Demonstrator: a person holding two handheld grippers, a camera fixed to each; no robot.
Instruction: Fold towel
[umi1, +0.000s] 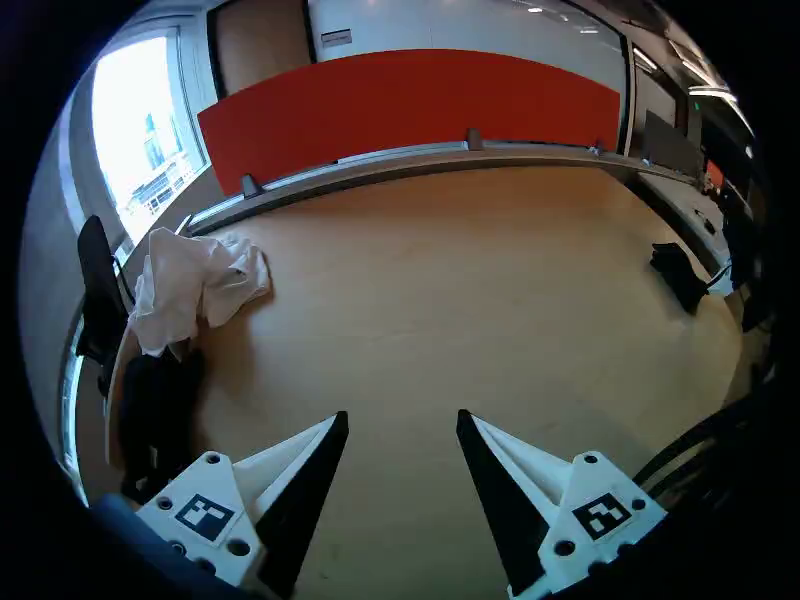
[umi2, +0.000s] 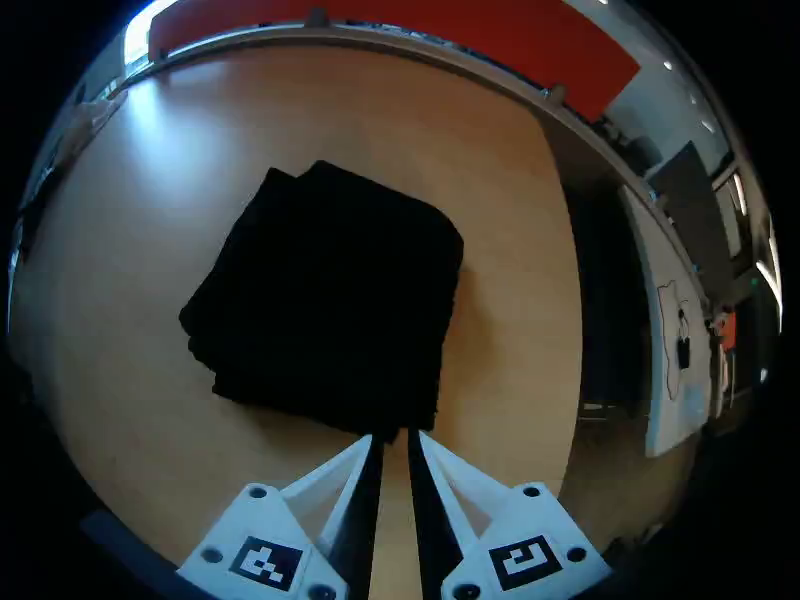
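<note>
Right gripper view: black towel (umi2: 330, 300) lies flat on the wooden table (umi2: 130, 200), centre of frame, already in a compact, roughly square stack; layered edges show along its left and lower-left sides. Right gripper (umi2: 393, 437) sits at bottom centre with its tips at the towel's near edge. Its jaws are drawn almost together, leaving only a slim slit between them. Whether any hem is caught in that slit, cannot tell: black cloth against black fingertips. Left gripper view: left gripper (umi1: 400, 418) at bottom centre, jaws spread wide, nothing between them, hanging over bare tabletop. A crumpled white cloth (umi1: 195, 280) lies at the upper left of that frame by the table edge, beside a black chair (umi1: 100, 290). A small dark item (umi1: 680, 272) sits at the right edge, not identifiable. A red panel (umi1: 420, 100) runs along the back. Judgement: folding looks essentially finished, and the step in hand is the last tidy or release at the near edge. If one more fold is wanted, the next move calls for the left gripper to come to the towel and take the other near corner, so both lift and carry the edge across evenly. Otherwise, back the right gripper off straight, so the stack is not dragged.
</note>
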